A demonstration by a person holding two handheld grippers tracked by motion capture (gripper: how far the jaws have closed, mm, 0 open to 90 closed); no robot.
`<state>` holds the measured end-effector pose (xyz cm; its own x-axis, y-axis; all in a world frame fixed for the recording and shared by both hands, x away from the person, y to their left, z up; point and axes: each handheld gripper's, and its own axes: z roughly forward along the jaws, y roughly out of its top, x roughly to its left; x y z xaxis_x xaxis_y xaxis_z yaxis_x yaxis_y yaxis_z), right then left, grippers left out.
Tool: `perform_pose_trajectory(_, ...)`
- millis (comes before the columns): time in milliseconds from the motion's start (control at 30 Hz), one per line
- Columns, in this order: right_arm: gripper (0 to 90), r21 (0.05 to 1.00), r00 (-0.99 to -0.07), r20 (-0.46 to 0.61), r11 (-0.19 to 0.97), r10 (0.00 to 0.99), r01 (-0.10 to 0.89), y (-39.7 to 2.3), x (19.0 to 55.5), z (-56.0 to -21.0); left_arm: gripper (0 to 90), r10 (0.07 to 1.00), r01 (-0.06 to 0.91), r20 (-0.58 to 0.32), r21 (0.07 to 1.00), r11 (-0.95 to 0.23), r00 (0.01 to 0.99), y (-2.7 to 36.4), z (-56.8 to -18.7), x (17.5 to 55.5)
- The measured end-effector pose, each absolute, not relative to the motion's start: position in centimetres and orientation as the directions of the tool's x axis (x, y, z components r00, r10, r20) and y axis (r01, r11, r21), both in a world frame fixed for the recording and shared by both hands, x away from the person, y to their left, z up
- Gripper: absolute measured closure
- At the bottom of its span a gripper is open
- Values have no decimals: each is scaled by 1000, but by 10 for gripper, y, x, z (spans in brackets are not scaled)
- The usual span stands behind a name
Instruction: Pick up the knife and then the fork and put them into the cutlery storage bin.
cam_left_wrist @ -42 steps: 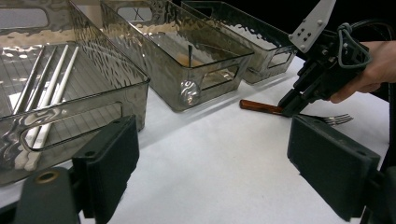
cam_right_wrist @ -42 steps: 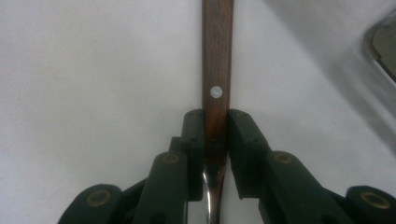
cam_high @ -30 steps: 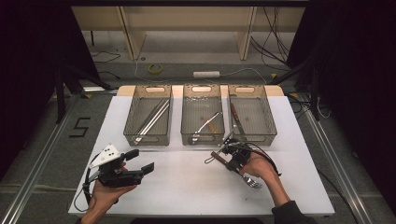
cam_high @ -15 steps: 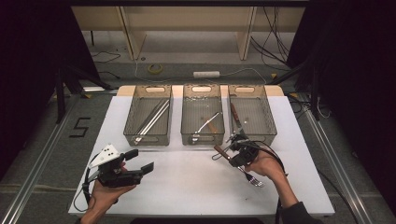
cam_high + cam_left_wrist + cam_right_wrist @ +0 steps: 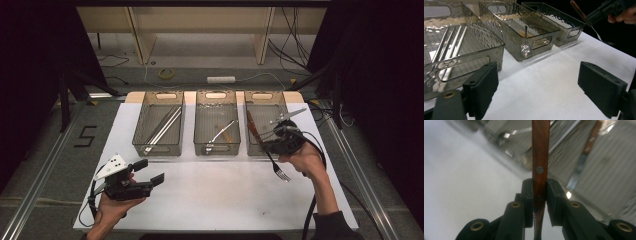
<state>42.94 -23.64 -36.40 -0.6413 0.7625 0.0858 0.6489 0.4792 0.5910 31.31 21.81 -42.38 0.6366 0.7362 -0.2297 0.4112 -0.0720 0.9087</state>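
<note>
White tabletop [image 5: 210, 190] — fingers [image 5: 527, 202] clamp wood-handled, seemingly steel fork [image 5: 540, 157].

Bright overhead light washes the white desk [image 5: 210, 190] while the frame's edges sink into black. The bins [image 5: 529, 32] glint with glare; the right gripper view's background is blurred.
</note>
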Motion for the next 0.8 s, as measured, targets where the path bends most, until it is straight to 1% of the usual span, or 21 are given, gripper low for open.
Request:
perform_pose_trajectory(200, 779, 667, -584, 109, 376, 805, 643, -248, 453, -343, 164, 736, 406, -228, 911, -68, 637, 219, -424, 313)
perform_pose_trajectory(300, 779, 686, -562, 120, 341, 818, 643, -254, 465, -337, 164, 736, 404, -230, 912, -65, 637, 219, -424, 313)
perform_pose_trajectory(567, 779, 713, -500, 141, 263, 854, 650, -262, 496, -329, 164, 735, 399, -227, 915, -63, 638, 219, -423, 313)
perform_pose_trajectory(800, 778, 716, -457, 156, 219, 875, 663, -264, 519, -333, 164, 736, 396, -227, 916, -61, 638, 220, -423, 312)
